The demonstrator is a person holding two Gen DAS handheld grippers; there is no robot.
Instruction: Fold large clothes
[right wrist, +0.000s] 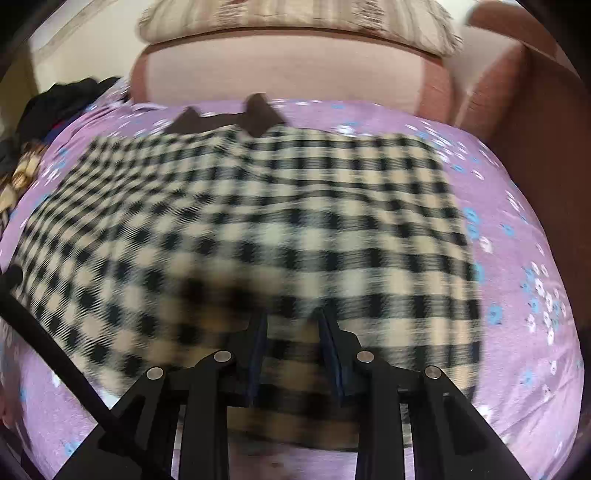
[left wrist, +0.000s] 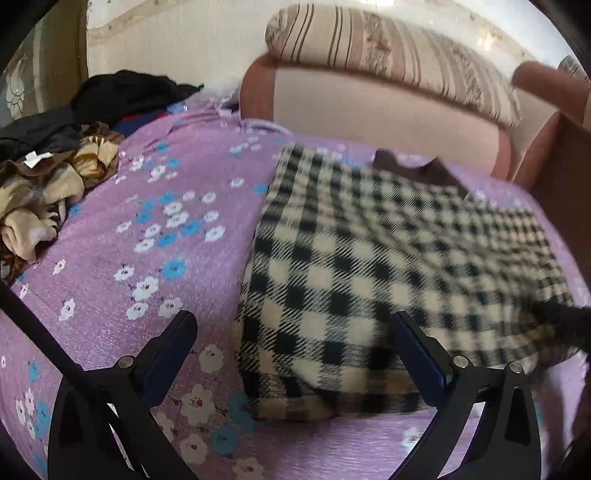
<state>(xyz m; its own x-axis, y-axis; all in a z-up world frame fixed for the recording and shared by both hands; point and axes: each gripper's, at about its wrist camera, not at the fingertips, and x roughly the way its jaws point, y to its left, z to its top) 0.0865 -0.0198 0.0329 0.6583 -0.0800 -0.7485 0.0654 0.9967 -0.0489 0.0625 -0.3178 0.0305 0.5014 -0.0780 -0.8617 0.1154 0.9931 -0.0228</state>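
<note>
In the right wrist view we see our right claw [right wrist: 291,325] clenched on the near hem of the checked garment [right wrist: 258,221]: a bunched fold of the black-and-cream cloth sits pinched between its two narrow-set fingers. From that grip the garment spreads away from the claw, lying flat across the purple flowered bedspread [right wrist: 517,229], with a dark brown collar [right wrist: 258,118] at its far edge. Beyond the collar stands a pink upholstered headboard [right wrist: 280,74], and a striped bolster [right wrist: 295,14] lies on top of it.

In the left wrist view our left claw [left wrist: 291,325] is released, its fingers spread wide above the bed. The garment's [left wrist: 388,258] near left corner lies between them, under the right finger, and we cannot tell whether it touches the cloth. The left finger hangs over bare bedspread [left wrist: 147,258]. Far to the left of this claw sits a heap of crumpled clothes [left wrist: 55,173], brown-and-cream prints in front and dark pieces behind.
</note>
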